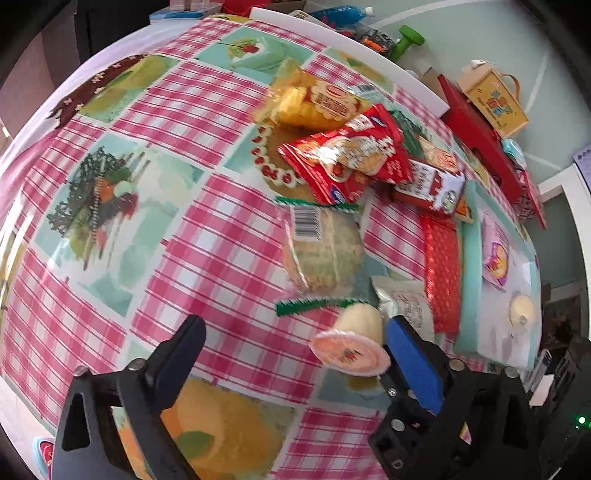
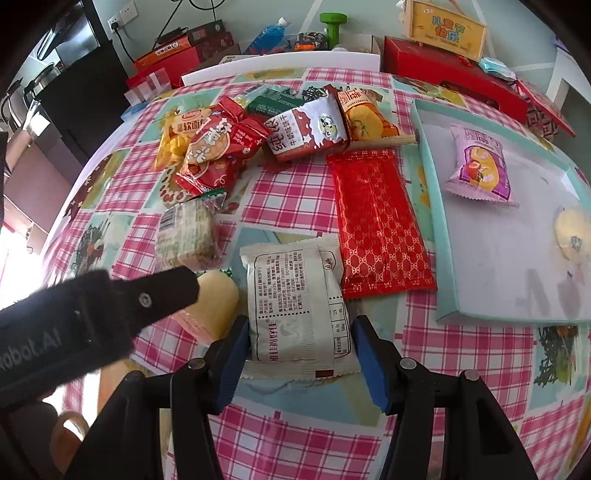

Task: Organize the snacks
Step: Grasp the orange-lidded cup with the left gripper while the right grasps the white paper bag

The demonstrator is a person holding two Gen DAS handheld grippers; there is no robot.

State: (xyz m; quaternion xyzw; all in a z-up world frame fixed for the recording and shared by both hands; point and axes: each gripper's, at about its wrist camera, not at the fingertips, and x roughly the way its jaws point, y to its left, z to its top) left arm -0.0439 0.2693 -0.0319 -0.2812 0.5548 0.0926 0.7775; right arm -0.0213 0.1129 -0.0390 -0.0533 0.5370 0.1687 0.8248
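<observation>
Table under a glossy oilcloth, pink gingham broken by pastel dessert panels; pale green wall behind, boxes and a green dumbbell along the far edge. Shallow mint-rimmed tray, white floor, at the table's right: holds a lilac crimped snack pouch and a yellowish jelly cup. Just left of the tray, a flat red foil packet with gold lattice print. Beyond it a loose heap of red, yellow and orange wrappers. Clear-wrapped biscuit pack, barcode up, lies apart from the heap. Right gripper: blue-padded jaws spread around a white matte snack packet, printed back up; pads look to be touching its edges, grip uncertain. Left gripper: jaws wide apart, a small jelly cup with pink foil lid against the right pad, tipped on its side.
</observation>
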